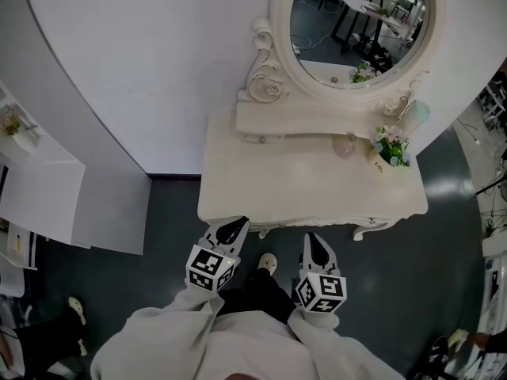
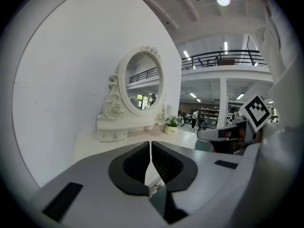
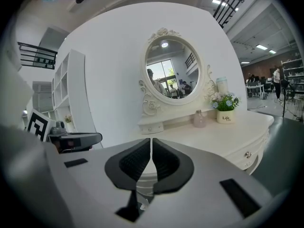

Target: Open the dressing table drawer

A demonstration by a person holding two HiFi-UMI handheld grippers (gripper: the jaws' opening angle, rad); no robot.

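The cream dressing table (image 1: 301,188) with an oval mirror (image 1: 360,22) stands against the white wall. From the head view its top hides the drawer front. In the right gripper view the drawer front runs along the table's curved edge, with a small metal knob (image 3: 247,154). My left gripper (image 1: 231,229) hovers just in front of the table's near left edge, and my right gripper (image 1: 317,248) is a little short of the front edge. On both, the jaws meet with nothing between them; this shows for the left gripper (image 2: 151,144) and the right gripper (image 3: 151,141).
A pink bottle (image 1: 345,146) and a small flower pot (image 1: 391,147) stand on the table's right rear. Under the mirror sits a small drawer box (image 1: 257,137). A white shelf unit (image 1: 40,196) is at the left. The person's shoe (image 1: 268,263) shows on the dark floor.
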